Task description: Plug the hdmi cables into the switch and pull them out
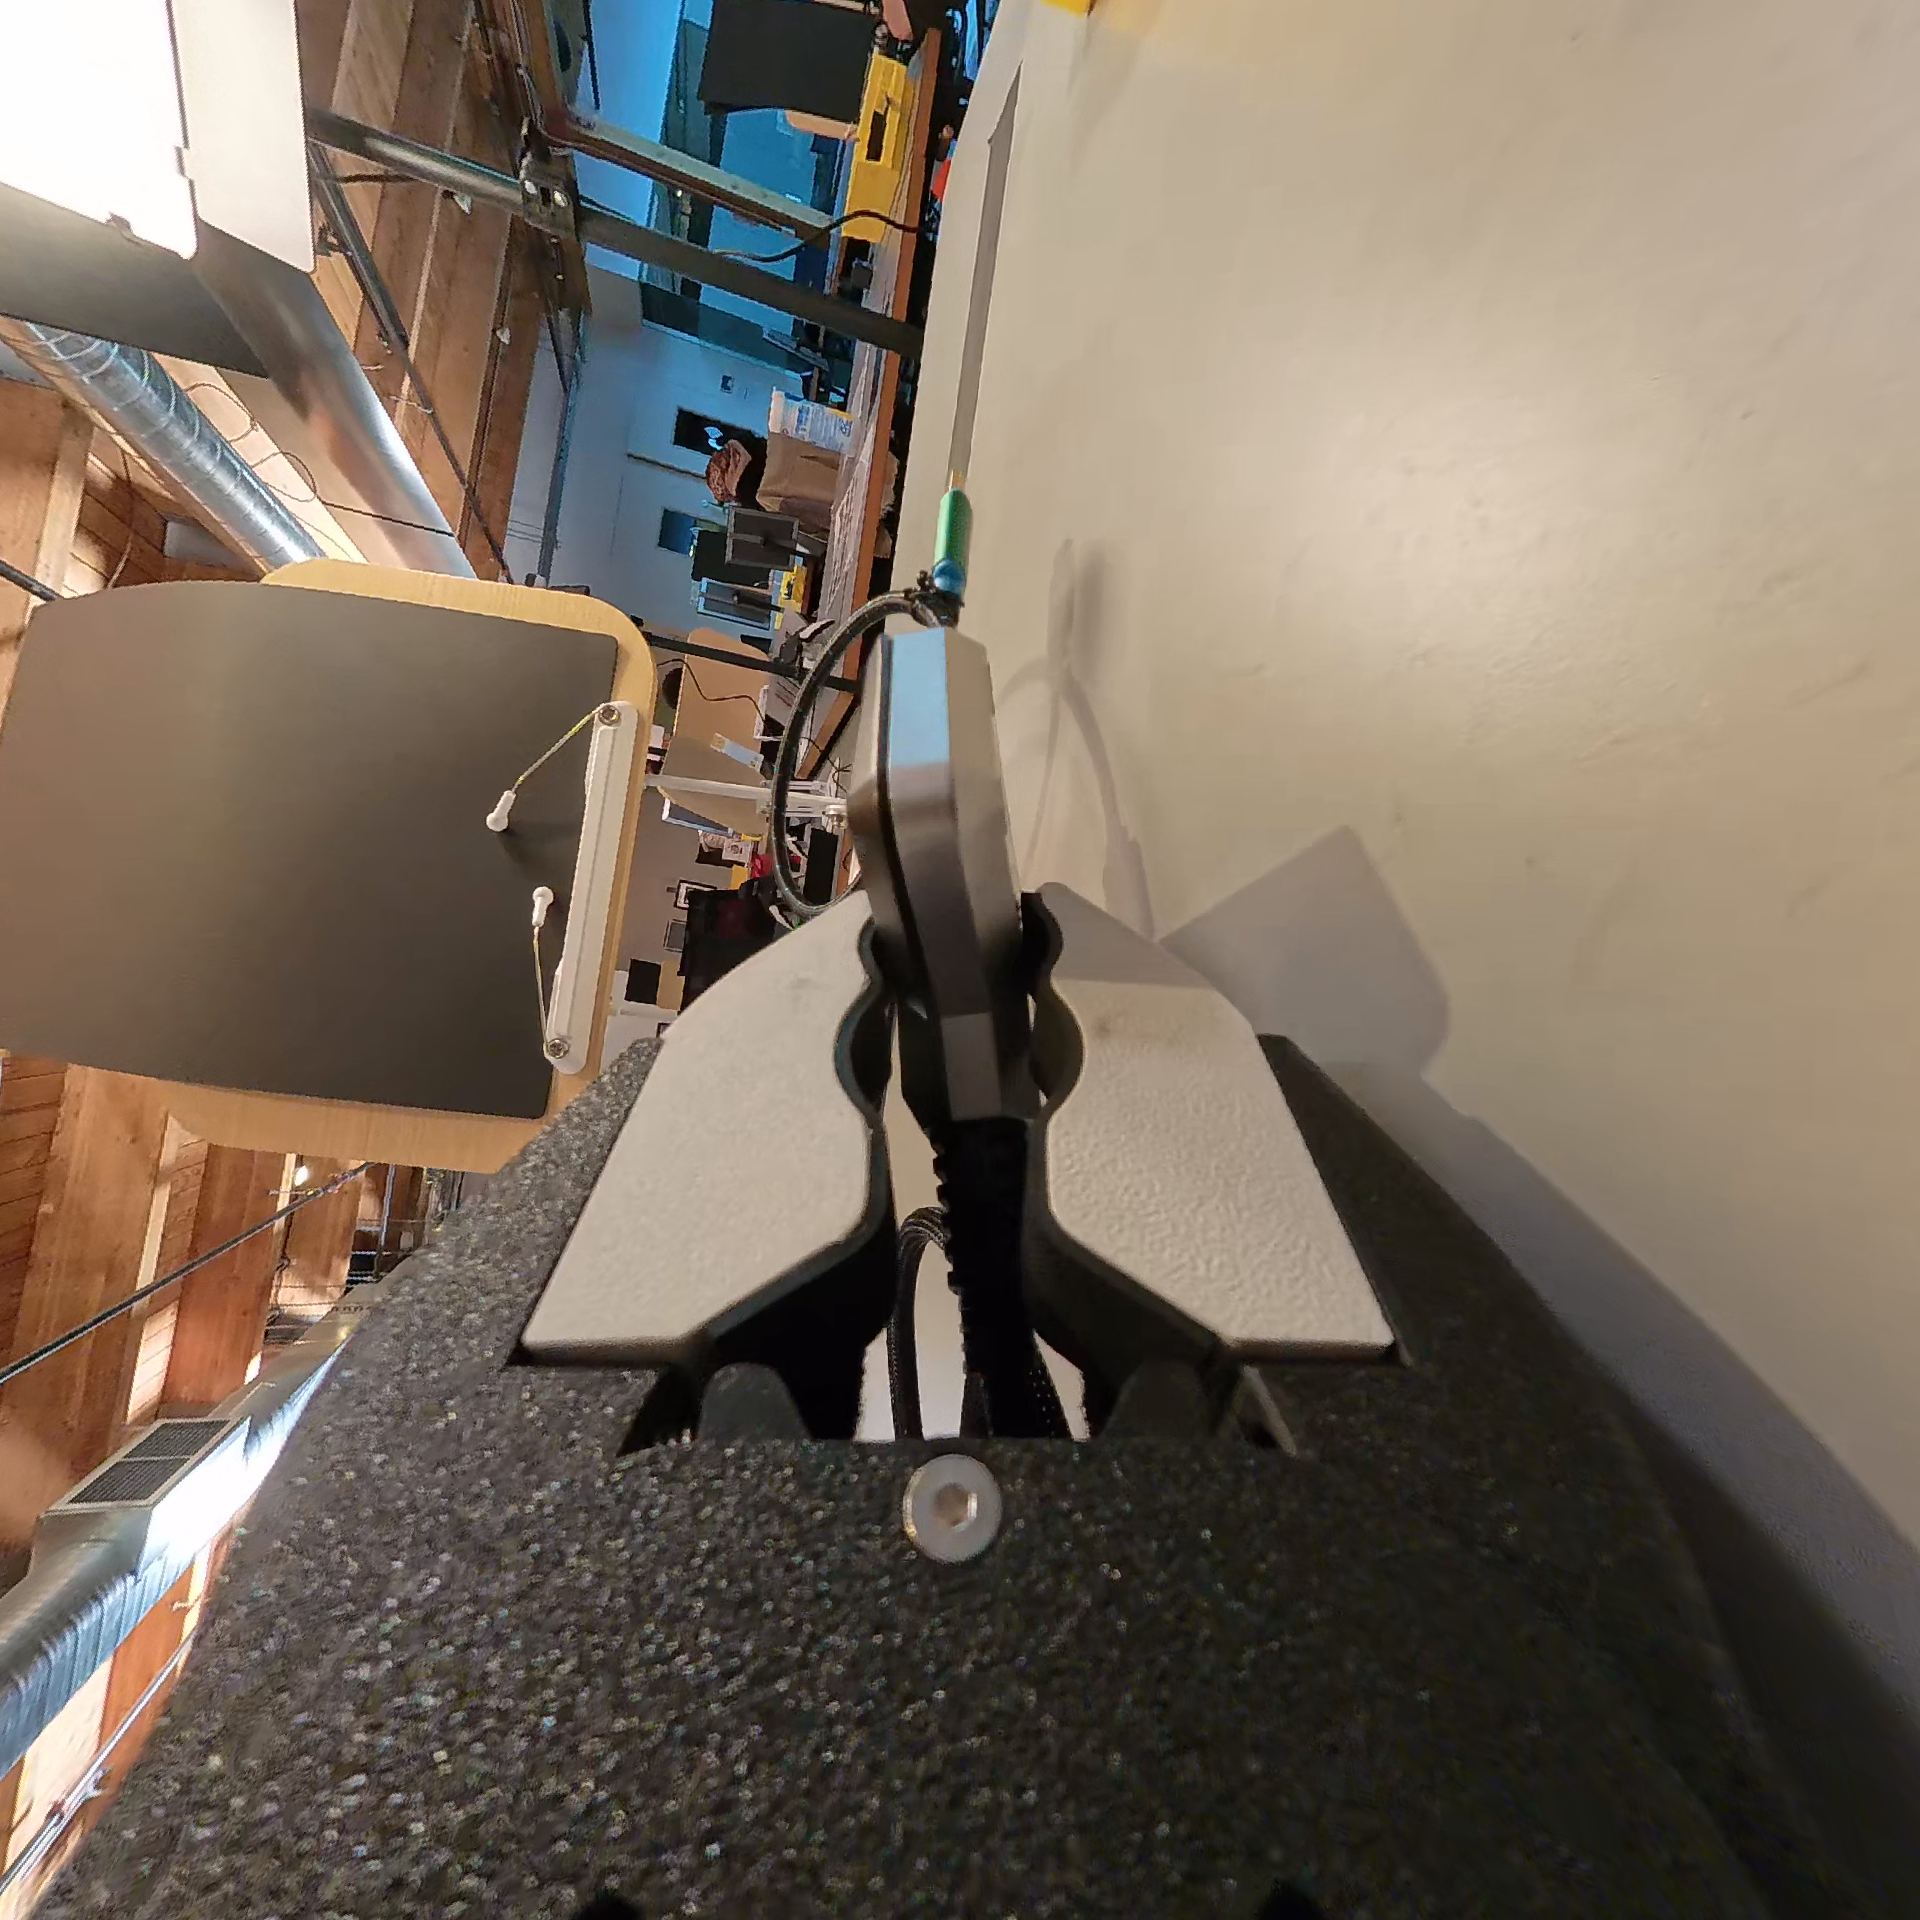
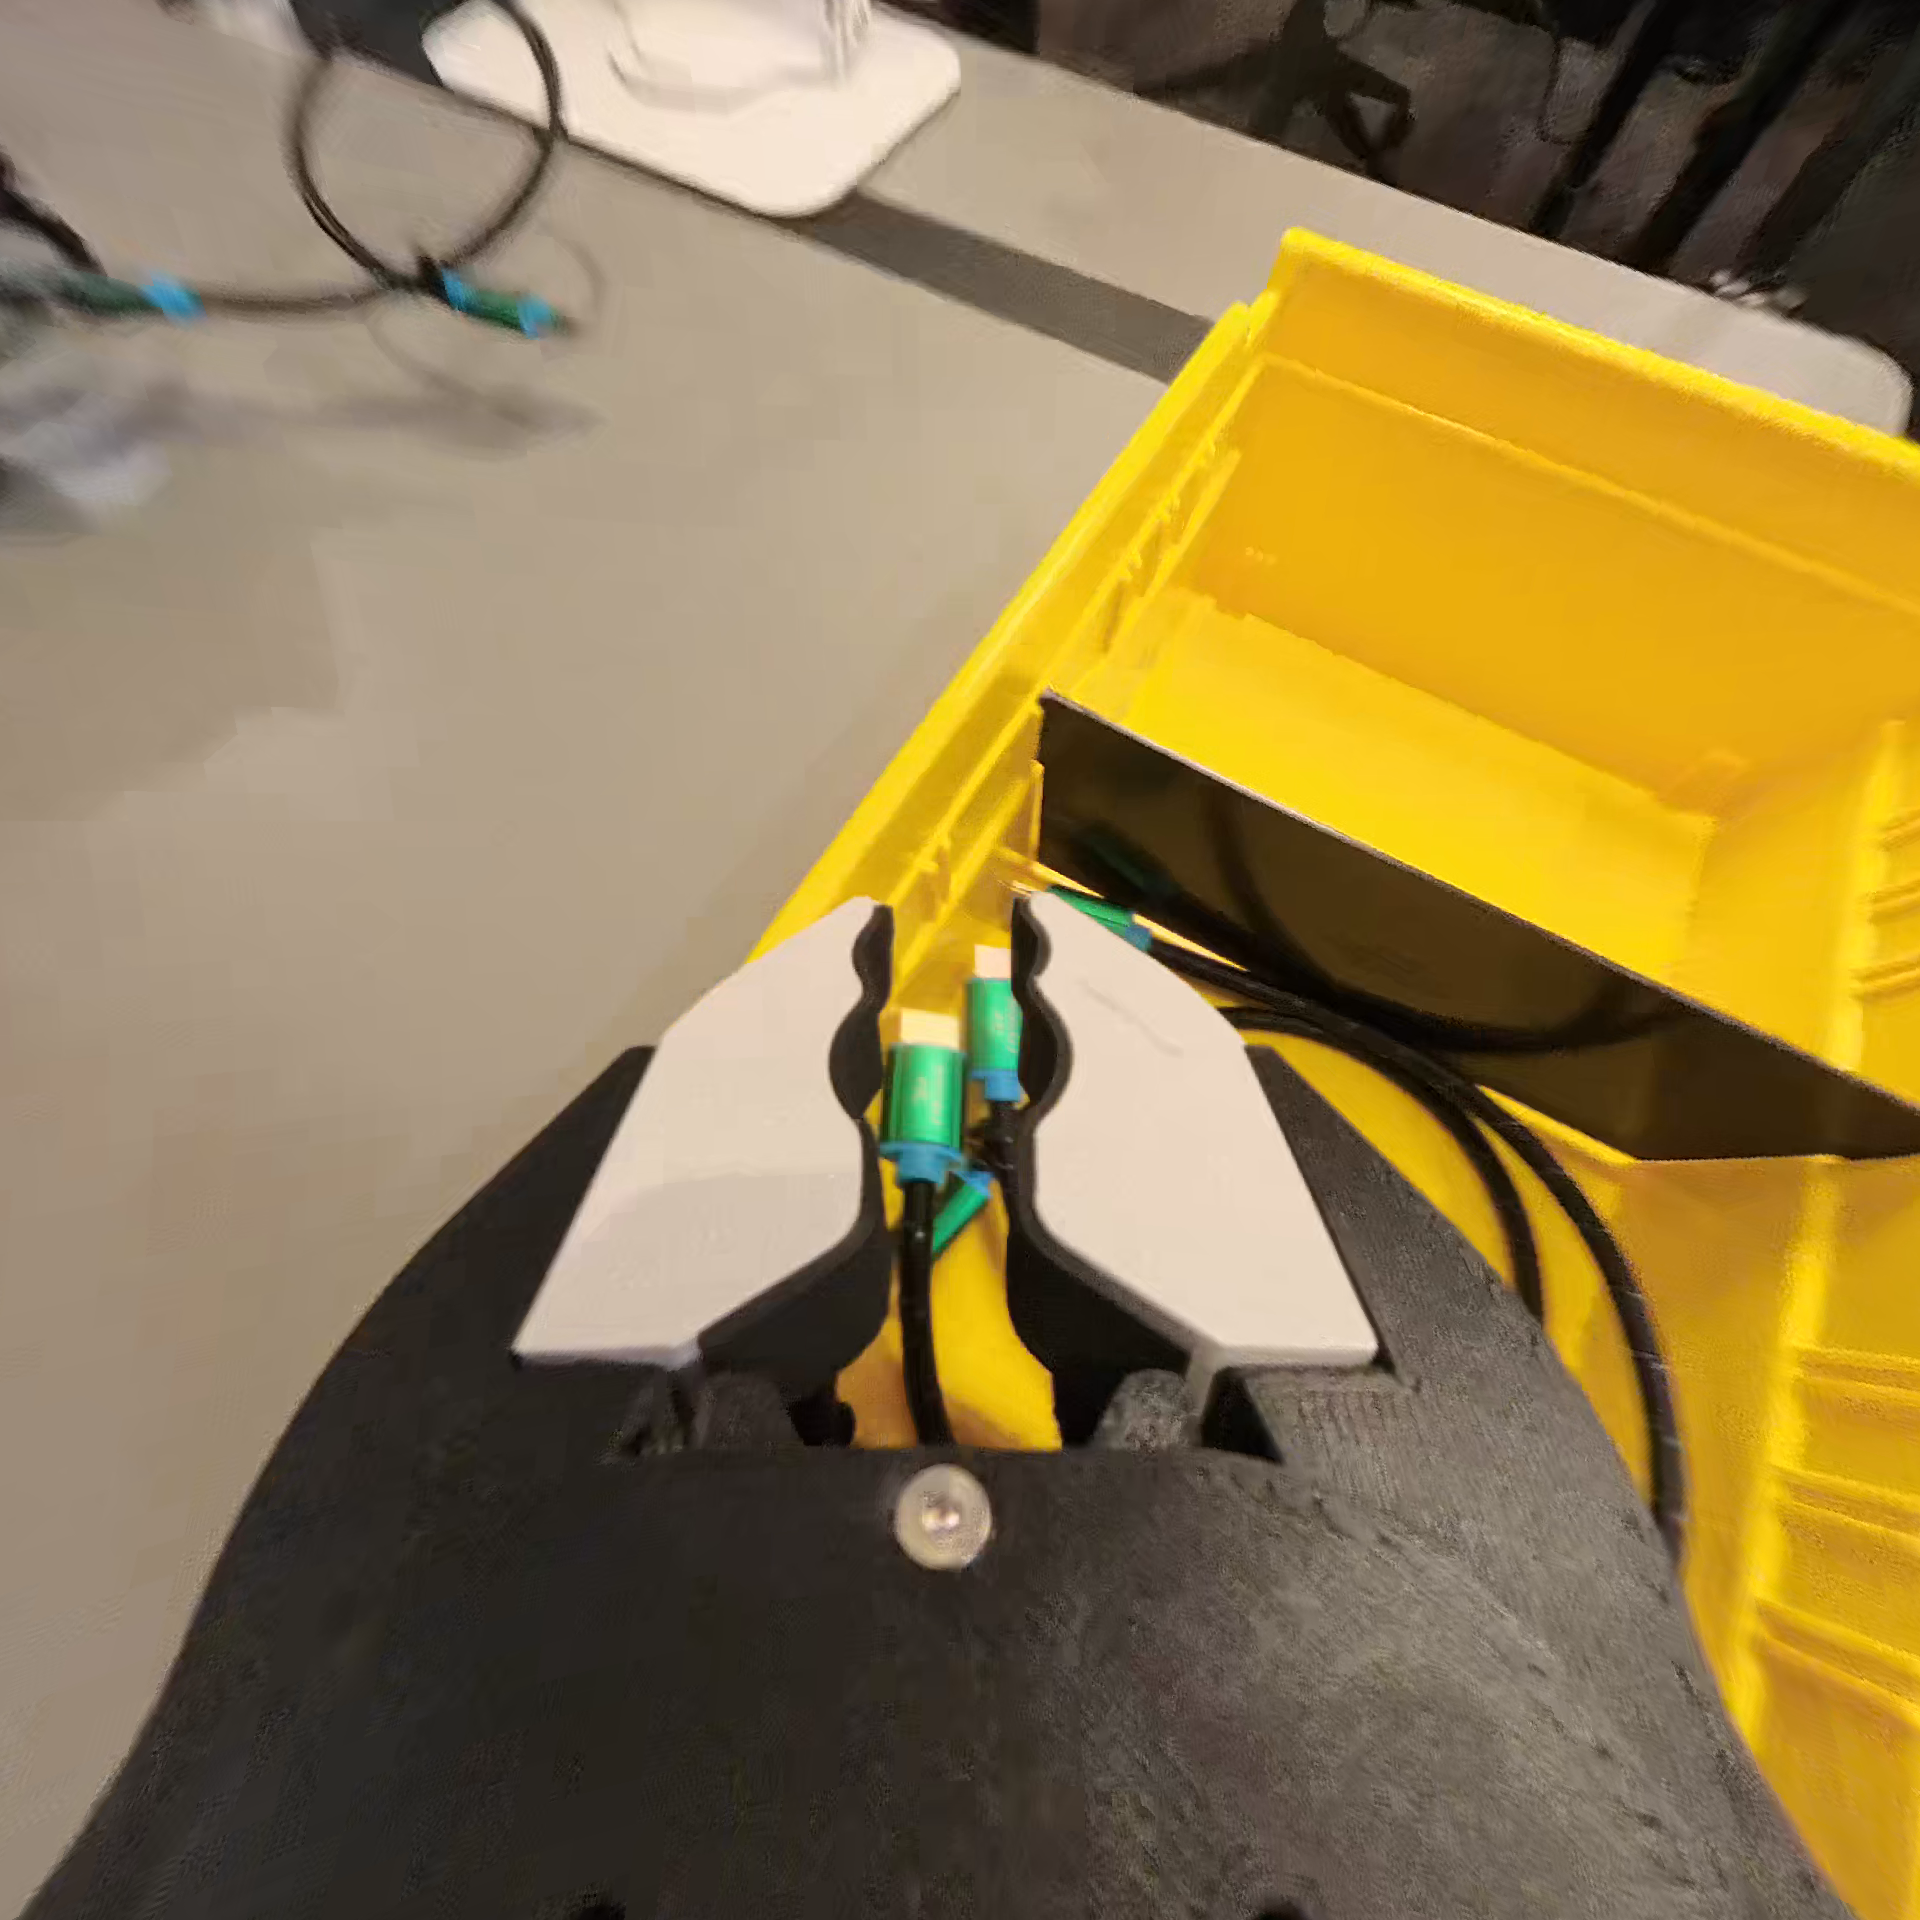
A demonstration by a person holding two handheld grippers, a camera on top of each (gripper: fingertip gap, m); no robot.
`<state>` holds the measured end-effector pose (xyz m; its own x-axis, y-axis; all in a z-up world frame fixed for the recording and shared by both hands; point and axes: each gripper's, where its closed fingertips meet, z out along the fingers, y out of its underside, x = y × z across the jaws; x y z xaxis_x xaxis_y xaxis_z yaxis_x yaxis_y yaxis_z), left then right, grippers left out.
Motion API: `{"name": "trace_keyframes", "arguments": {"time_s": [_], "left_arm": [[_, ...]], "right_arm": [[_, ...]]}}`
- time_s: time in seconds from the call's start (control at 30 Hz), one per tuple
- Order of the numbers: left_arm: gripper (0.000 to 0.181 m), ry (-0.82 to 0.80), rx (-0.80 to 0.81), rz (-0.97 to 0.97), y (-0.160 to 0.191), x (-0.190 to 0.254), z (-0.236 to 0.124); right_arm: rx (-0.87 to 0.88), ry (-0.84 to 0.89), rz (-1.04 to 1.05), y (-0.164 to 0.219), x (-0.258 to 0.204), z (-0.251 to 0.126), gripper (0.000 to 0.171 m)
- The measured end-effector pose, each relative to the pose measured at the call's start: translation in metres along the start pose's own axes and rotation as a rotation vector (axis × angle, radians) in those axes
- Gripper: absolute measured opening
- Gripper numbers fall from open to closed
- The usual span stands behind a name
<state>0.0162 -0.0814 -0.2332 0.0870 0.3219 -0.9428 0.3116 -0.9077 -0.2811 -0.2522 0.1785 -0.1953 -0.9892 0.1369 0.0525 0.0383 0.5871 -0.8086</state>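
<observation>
In the left wrist view my left gripper is shut on the grey metal HDMI switch, held edge-on just above the pale table. The switch's black ribbed lead runs back between the fingers. A green HDMI plug with a blue collar sits at the switch's far end, and its black cable loops to the left. In the right wrist view my right gripper hangs over a yellow bin. Its fingers are close around two green HDMI plugs on black cables and seem to hold them.
A black divider panel leans in the bin over more black cables. Farther off, another cable with green plugs lies blurred above the grey table. A white flat base stands at the back edge. My right fingertips sit around 40 centimeters from my left ones.
</observation>
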Motion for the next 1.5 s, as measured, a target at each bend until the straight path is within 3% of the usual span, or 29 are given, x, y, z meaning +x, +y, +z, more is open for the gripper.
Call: {"name": "trace_keyframes", "arguments": {"time_s": [0.07,0.17,0.3,0.4,0.53,0.7,0.87,1.0,1.1,1.17,1.27,1.37,1.5], "left_arm": [[0.022,0.005,0.003,0.003,-0.001,0.001,0.000],[0.023,0.007,0.008,0.014,-0.003,0.002,0.000],[0.023,-0.004,0.019,0.042,-0.007,0.001,-0.002],[0.023,-0.014,0.040,0.068,-0.013,0.001,-0.004],[0.023,-0.008,0.092,0.115,-0.027,0.005,-0.009],[0.023,0.007,0.131,0.179,-0.039,0.013,-0.014],[0.023,0.027,0.166,0.223,-0.046,0.020,-0.020],[0.023,0.029,0.234,0.241,-0.058,0.022,-0.025],[0.023,0.024,0.278,0.237,-0.065,0.022,-0.028],[0.023,0.032,0.275,0.217,-0.064,0.022,-0.025],[0.027,0.034,0.231,0.201,-0.061,0.022,-0.017],[0.045,0.038,0.124,0.230,-0.049,0.022,-0.002],[0.036,0.050,0.116,0.232,-0.048,0.025,0.002]], "right_arm": [[0.060,-0.075,0.109,-0.008,-0.003,-0.008,0.028],[0.107,-0.035,0.107,-0.019,0.002,-0.022,0.027],[0.093,0.133,-0.142,-0.038,-0.009,-0.037,0.026],[0.097,0.220,-0.417,-0.057,-0.045,-0.033,0.024],[0.147,0.213,-0.763,-0.068,-0.122,0.008,0.023],[0.253,0.163,-1.056,-0.060,-0.215,0.087,0.028],[0.350,0.258,-1.281,-0.070,-0.262,0.139,0.032],[0.368,0.297,-1.350,-0.079,-0.274,0.162,0.033],[0.350,0.343,-1.374,-0.080,-0.271,0.172,0.011],[0.341,0.343,-1.375,-0.078,-0.268,0.174,0.012],[0.302,0.332,-1.347,-0.074,-0.263,0.176,0.012],[0.314,0.307,-1.366,-0.072,-0.267,0.175,0.012],[0.324,0.289,-1.364,-0.071,-0.276,0.171,0.012]]}}
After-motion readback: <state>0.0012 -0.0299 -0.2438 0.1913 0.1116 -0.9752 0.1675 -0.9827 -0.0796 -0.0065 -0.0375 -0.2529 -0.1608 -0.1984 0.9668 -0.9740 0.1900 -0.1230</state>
